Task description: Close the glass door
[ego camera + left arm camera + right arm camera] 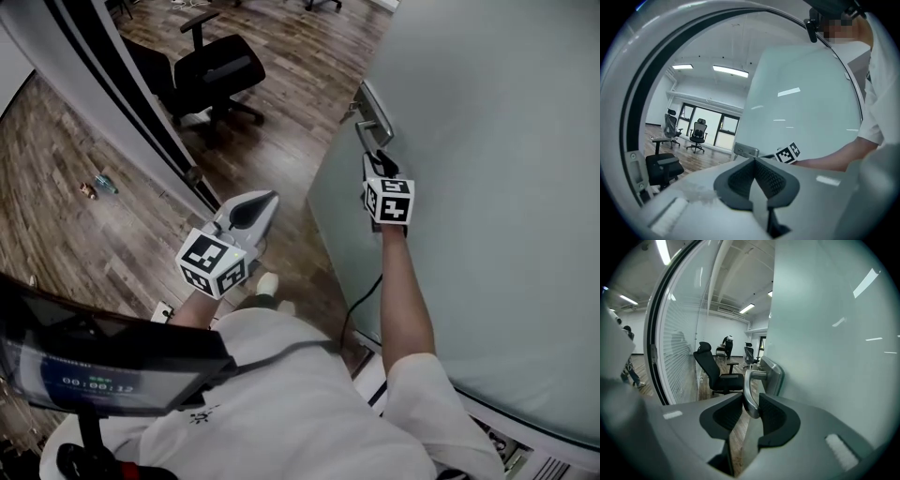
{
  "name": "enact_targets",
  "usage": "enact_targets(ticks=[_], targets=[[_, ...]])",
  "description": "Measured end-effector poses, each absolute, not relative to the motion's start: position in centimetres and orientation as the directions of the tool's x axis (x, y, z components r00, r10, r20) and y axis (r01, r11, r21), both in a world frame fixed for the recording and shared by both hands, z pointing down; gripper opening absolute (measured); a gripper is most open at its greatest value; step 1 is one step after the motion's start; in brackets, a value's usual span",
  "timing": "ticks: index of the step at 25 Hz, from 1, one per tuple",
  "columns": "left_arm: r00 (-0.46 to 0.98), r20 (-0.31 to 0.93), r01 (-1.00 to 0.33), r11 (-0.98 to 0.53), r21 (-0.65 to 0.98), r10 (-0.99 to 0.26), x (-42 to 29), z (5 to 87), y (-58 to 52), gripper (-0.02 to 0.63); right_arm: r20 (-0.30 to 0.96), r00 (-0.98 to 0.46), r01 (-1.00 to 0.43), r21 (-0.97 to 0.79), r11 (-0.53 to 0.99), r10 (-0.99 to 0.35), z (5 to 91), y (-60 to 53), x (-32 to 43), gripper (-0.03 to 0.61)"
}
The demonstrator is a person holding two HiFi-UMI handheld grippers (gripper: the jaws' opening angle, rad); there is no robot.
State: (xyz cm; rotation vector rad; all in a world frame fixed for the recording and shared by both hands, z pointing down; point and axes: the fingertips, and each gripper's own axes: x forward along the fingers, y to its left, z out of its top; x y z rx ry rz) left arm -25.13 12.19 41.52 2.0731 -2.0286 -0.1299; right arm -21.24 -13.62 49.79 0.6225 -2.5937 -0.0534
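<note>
The frosted glass door [487,187] stands ajar at the right, with a metal lever handle [370,127] near its edge. My right gripper [380,164] is at that handle. In the right gripper view the lever [751,394] sits between the two dark pads, and my right gripper [751,411] is shut on it. My left gripper [251,214] hangs in the doorway left of the door, its jaws shut with nothing in them. In the left gripper view, my left gripper [753,161] faces the door [806,103], the handle plate [746,151] and the right gripper's marker cube [788,153].
The dark door frame and glass partition [122,103] run diagonally at the left. A black office chair [211,75] stands beyond the opening on the wooden floor, also seen as a chair [717,373] in the right gripper view. Small bits of litter [98,185] lie on the floor.
</note>
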Motion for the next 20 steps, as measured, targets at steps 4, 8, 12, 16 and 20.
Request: enact_targets(ticks=[4, 8, 12, 16, 20], targets=[[-0.002, 0.108, -0.975, 0.026, 0.222, -0.994, -23.5, 41.0, 14.9, 0.005, 0.428, -0.801, -0.396, 0.143, 0.907, -0.418, 48.9, -10.4, -21.3, 0.115], [-0.041, 0.098, -0.976, 0.061, 0.209, -0.994, -20.9, 40.3, 19.6, 0.005, 0.412, -0.821, -0.366, 0.151, 0.918, -0.395, 48.1, -5.2, -19.9, 0.114], [-0.079, 0.085, -0.973, 0.096, 0.210, -0.993, -19.8, 39.7, 27.2, 0.005, 0.399, -0.832, -0.344, 0.177, 0.922, -0.387, 46.6, 2.2, -19.5, 0.114], [-0.133, 0.118, -0.964, 0.156, 0.216, -0.984, -19.4, 40.7, 25.9, 0.005, 0.402, -0.844, -0.314, 0.165, 0.935, -0.355, 47.1, 0.9, -20.2, 0.114], [-0.178, 0.130, -0.953, 0.204, 0.223, -0.975, -21.4, 40.5, 30.3, 0.005, 0.403, -0.856, -0.277, 0.171, 0.946, -0.323, 46.4, 5.2, -22.6, 0.114]])
